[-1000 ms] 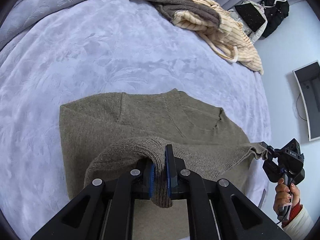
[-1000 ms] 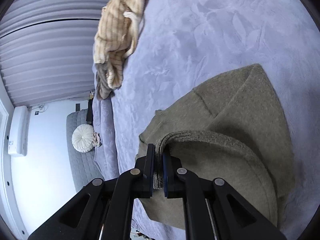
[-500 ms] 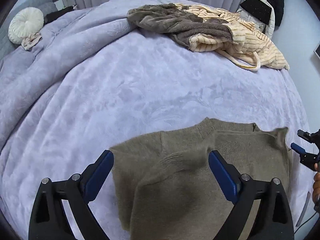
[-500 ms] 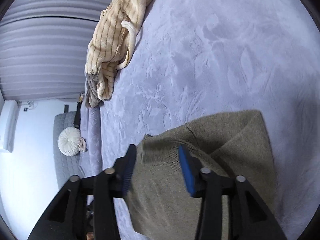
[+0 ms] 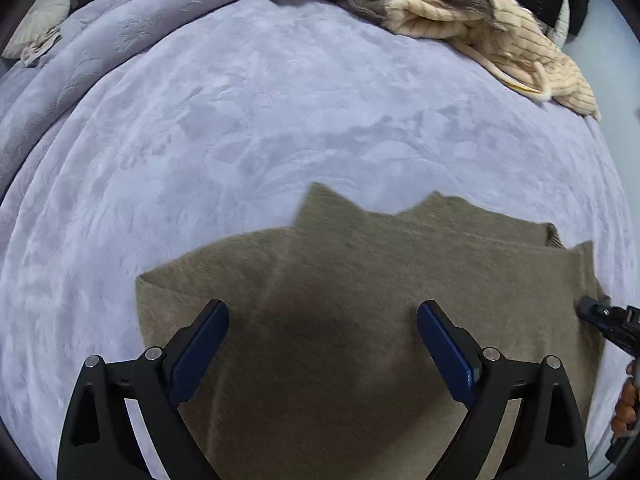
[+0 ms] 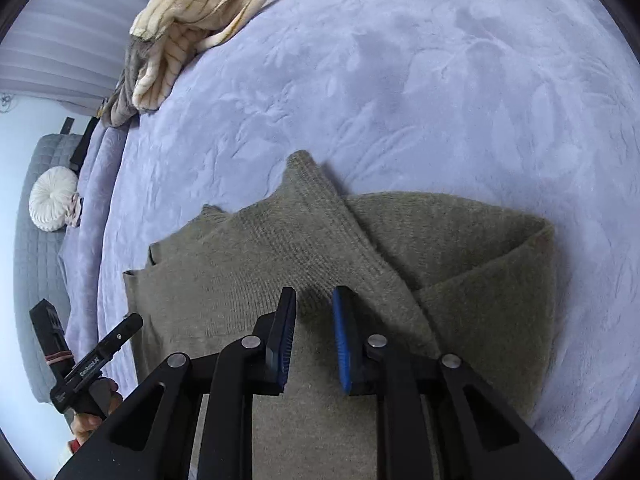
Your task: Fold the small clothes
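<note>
A: The olive knit sweater is lying folded on the lavender bedspread, filling the lower middle of both views. It is looking soft and limp, fairly light, with a fuzzy, non-slippery surface; nothing fragile about it. A ribbed band is running diagonally across the top layer in the right wrist view.

B: Where should it be taken hold of?

A: Probably at a doubled edge or corner, such as the fold at the right of the right wrist view, since a single layer would be sagging and dragging the rest.

B: And the grippers?

A: The left gripper is hanging wide open above the knit, gripping nothing. The right gripper is closing, with a narrow gap showing between its blue pads and no cloth pinched there.

B: Any writing?

A: Small white lettering on the left gripper's body at the lower left of the right wrist view, too small to read. A pile of striped cream and grey-brown clothes is sitting at the top.
</note>
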